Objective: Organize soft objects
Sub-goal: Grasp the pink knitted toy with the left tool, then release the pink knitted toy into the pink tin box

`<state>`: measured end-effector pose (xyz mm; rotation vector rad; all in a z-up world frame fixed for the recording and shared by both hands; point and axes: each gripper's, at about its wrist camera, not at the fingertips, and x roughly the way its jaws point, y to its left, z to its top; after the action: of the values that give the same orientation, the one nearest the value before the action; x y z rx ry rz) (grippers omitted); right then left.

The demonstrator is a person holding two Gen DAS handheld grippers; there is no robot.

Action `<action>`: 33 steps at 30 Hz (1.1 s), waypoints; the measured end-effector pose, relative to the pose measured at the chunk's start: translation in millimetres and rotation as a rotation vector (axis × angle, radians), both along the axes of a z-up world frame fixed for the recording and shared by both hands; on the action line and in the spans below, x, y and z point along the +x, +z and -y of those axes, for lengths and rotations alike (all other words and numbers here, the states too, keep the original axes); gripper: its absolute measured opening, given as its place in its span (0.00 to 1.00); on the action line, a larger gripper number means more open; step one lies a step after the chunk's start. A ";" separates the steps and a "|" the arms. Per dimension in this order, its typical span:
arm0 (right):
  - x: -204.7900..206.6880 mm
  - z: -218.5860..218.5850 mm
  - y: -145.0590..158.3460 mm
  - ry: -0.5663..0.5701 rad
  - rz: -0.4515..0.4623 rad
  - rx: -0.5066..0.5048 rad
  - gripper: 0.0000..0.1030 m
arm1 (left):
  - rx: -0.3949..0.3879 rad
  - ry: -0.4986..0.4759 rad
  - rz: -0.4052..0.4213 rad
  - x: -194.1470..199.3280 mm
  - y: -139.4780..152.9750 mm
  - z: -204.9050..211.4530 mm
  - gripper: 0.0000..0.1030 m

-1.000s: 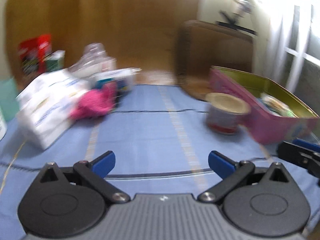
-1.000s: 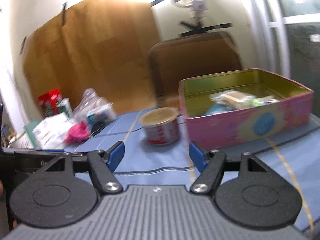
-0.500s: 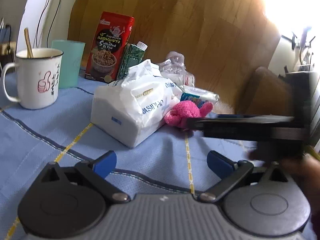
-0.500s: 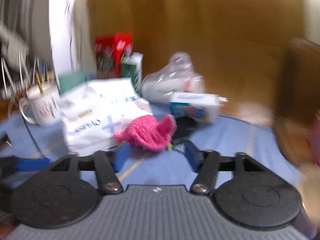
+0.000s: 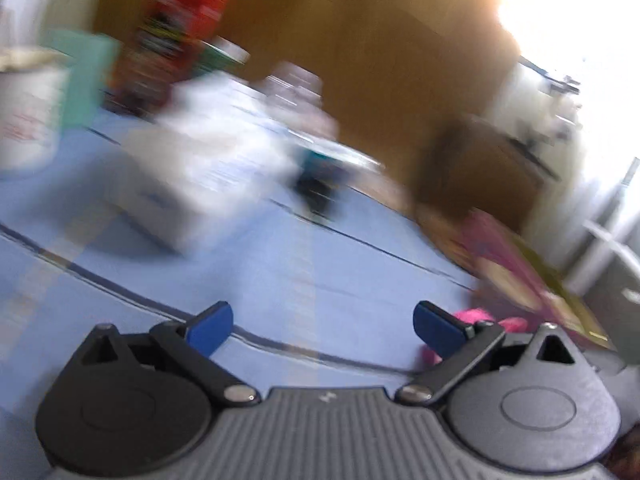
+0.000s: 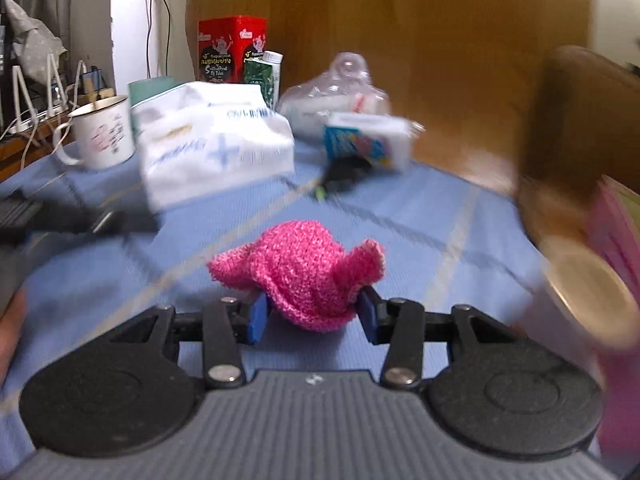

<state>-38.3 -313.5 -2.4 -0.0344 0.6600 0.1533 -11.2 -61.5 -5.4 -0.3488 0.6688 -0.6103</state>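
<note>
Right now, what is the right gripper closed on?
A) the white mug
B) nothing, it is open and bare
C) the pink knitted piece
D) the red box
C: in the right wrist view the right gripper has its blue pads pressed against both sides of the pink knitted piece, above the blue tablecloth.
</note>
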 end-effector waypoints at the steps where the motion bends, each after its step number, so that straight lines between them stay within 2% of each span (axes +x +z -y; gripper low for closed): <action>1: -17.5 8.8 0.6 -0.022 0.007 0.007 0.47 | -0.025 -0.067 -0.013 -6.8 2.3 14.0 0.95; 3: -49.2 22.0 1.0 -0.062 0.025 0.014 0.47 | -0.052 -0.232 -0.046 -20.8 7.3 51.1 0.90; 6: -78.8 28.8 -0.1 -0.121 0.070 -0.015 0.47 | -0.081 -0.417 -0.127 -35.6 10.5 101.2 0.85; 7: -87.4 30.4 -0.3 -0.135 0.085 -0.008 0.47 | -0.077 -0.457 -0.153 -39.8 11.1 115.8 0.75; 8: -91.7 32.4 1.2 -0.148 0.102 0.001 0.47 | -0.060 -0.490 -0.181 -43.5 11.5 132.4 0.59; 10: -102.9 37.8 6.1 -0.171 0.146 0.001 0.47 | -0.018 -0.518 -0.200 -50.7 16.7 157.2 0.52; 12: -111.3 44.0 12.8 -0.206 0.197 -0.036 0.47 | 0.042 -0.545 -0.146 -55.9 31.9 183.6 0.45; 13: -115.5 48.2 17.2 -0.223 0.228 -0.055 0.47 | 0.066 -0.556 -0.115 -57.7 40.3 194.5 0.44; 17: -126.2 82.9 34.3 -0.300 0.323 -0.091 0.47 | 0.121 -0.595 -0.038 -55.1 68.3 252.0 0.45; 21: -122.4 127.5 45.1 -0.390 0.350 -0.090 0.48 | 0.202 -0.593 0.045 -41.0 82.0 315.0 0.47; 22: -116.8 138.0 46.4 -0.407 0.347 -0.085 0.48 | 0.221 -0.575 0.051 -33.8 81.0 327.5 0.51; 24: -94.7 158.5 46.3 -0.426 0.316 -0.077 0.49 | 0.256 -0.516 0.057 -13.8 76.0 351.7 0.68; 25: -82.1 166.0 45.3 -0.437 0.305 -0.075 0.51 | 0.271 -0.474 0.068 -3.5 72.7 360.8 0.81; 26: -67.8 173.8 43.4 -0.455 0.305 -0.070 0.53 | 0.286 -0.425 0.085 7.2 70.8 369.3 0.82; 28: -36.6 188.1 37.0 -0.492 0.278 -0.081 0.76 | 0.318 -0.373 0.099 26.7 70.4 380.9 0.82; 31: -23.4 207.9 31.6 -0.535 0.239 -0.069 0.75 | 0.286 -0.326 0.083 41.6 79.1 369.5 0.83; 33: -45.0 207.8 32.8 -0.542 0.285 -0.029 0.75 | 0.269 -0.312 0.105 41.1 84.4 360.6 0.87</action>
<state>-83.3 -521.3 30.3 0.0936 0.3684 -0.3785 29.9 -422.2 79.0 0.0411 0.6999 -0.8183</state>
